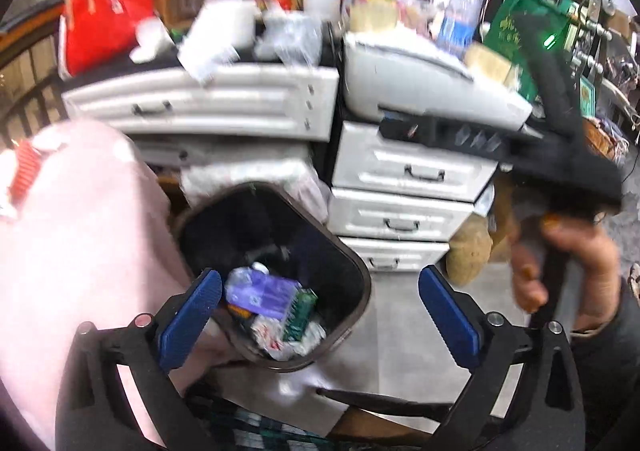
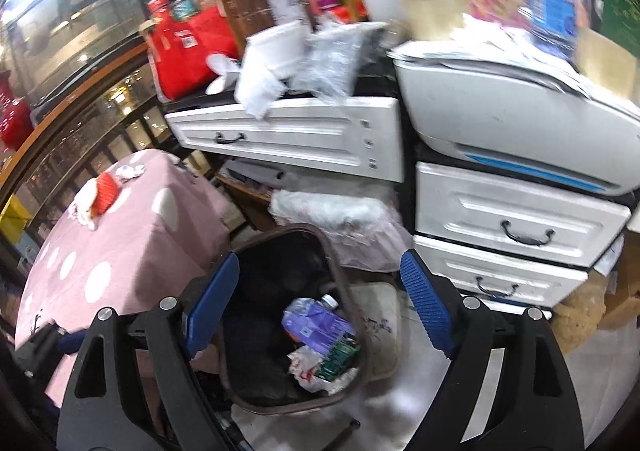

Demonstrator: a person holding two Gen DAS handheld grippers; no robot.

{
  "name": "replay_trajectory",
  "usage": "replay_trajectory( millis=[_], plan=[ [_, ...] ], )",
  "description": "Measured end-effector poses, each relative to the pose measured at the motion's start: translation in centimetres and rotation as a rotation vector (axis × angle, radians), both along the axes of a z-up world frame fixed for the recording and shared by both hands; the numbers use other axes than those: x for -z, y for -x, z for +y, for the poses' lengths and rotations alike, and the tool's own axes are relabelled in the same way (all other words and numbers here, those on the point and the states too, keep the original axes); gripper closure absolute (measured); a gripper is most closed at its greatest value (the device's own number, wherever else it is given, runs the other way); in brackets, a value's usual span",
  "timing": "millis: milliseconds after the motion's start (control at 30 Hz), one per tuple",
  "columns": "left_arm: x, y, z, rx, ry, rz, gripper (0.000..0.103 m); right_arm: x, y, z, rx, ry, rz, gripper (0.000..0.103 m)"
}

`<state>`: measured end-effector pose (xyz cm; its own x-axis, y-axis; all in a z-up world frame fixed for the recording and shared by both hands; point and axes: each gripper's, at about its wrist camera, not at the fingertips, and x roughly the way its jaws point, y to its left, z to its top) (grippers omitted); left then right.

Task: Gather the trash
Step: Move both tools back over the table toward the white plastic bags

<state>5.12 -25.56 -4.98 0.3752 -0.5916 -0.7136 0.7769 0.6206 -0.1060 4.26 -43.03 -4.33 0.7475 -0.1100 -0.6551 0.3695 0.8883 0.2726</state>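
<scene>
A dark brown trash bin (image 1: 362, 279) stands open on the floor below both grippers. Inside lie a purple carton (image 1: 260, 291), a green packet (image 1: 301, 315) and crumpled white wrappers (image 1: 288, 347). My left gripper (image 1: 320, 317) hangs above the bin's near rim, its blue pads wide apart with nothing between them. In the right wrist view my right gripper (image 2: 320, 313) is also open and empty over the bin (image 2: 240, 391), with the purple carton (image 2: 316, 327) and green packet (image 2: 338, 361) below. A person's hand (image 1: 576, 275) holds the right gripper's black handle at the right of the left wrist view.
White drawer units (image 1: 400, 171) rise behind the bin, topped by a white printer (image 2: 500, 111), a red bag (image 2: 188, 47), a jug and loose packaging. A pink dotted cloth (image 2: 120, 243) covers something left of the bin. A white plastic bag (image 2: 340, 219) lies behind it. Grey floor (image 1: 400, 339) at right.
</scene>
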Motion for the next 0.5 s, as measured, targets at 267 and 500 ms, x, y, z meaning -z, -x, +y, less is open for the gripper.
replay_trajectory(
  millis=[267,500],
  plan=[
    [-3.6,-2.0,6.8,-0.139,0.046,-0.093,0.006,-1.4,-4.0,6.0,-0.169,0.019,-0.021,0.018],
    [-3.9,-5.7,13.8,-0.309,0.027,-0.116,0.006,-2.3,-8.4,12.2,-0.347,0.020,-0.030,0.018]
  ],
)
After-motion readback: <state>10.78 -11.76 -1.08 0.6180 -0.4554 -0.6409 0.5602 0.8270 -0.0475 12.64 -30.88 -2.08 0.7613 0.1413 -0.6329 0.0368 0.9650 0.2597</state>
